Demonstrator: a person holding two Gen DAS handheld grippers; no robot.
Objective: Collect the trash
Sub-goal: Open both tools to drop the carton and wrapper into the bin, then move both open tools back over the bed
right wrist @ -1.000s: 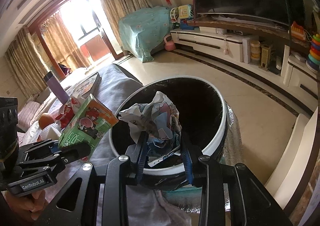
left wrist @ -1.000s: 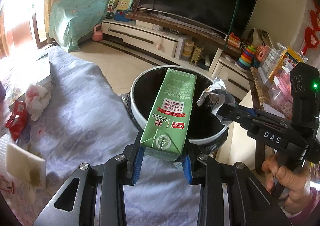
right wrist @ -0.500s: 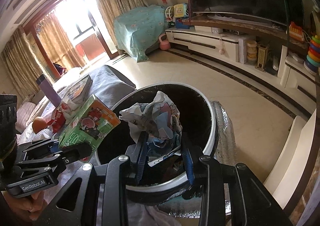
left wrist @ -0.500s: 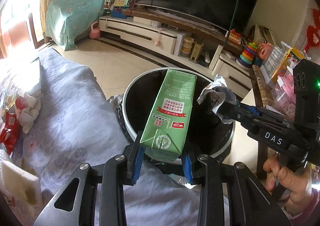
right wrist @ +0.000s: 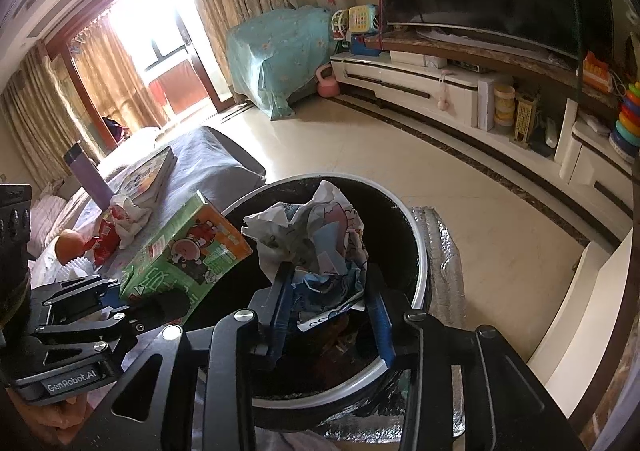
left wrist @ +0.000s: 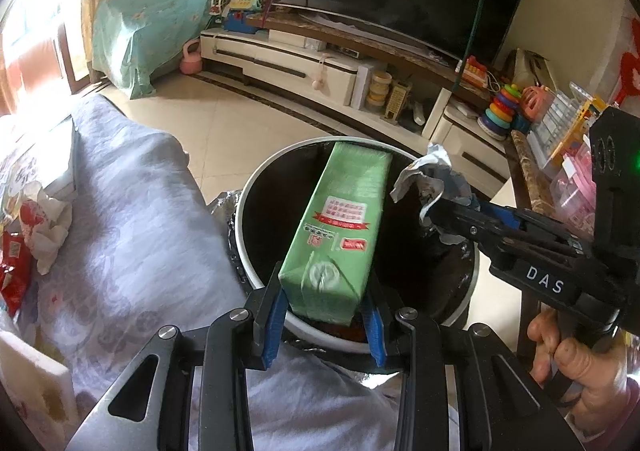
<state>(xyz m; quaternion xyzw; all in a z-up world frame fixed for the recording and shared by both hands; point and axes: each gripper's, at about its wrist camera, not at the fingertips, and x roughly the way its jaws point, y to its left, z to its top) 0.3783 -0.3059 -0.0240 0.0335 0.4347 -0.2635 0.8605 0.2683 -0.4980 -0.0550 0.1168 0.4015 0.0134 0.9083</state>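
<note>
The left gripper's [left wrist: 323, 317] jaws pinch the folded base end of a green carton [left wrist: 338, 231], whose length juts forward over the mouth of the bin [left wrist: 256, 187]. The right gripper's [right wrist: 330, 309] jaws are pressed into a crumpled paper wad [right wrist: 312, 239], also held above the bin's dark opening. The carton looks light and probably empty; its walls are stiff at the folded ends and would buckle mid-panel, so the base end is a sound place to hold it. The wad is soft and springy, best pinched deep through its bulk, as it is. Both pieces appear placed for dropping in. Out on the grey-covered tabletop [left wrist: 132, 211] more trash waits: a crumpled tissue [left wrist: 50, 229] beside a red wrapper [left wrist: 14, 271]
</note>
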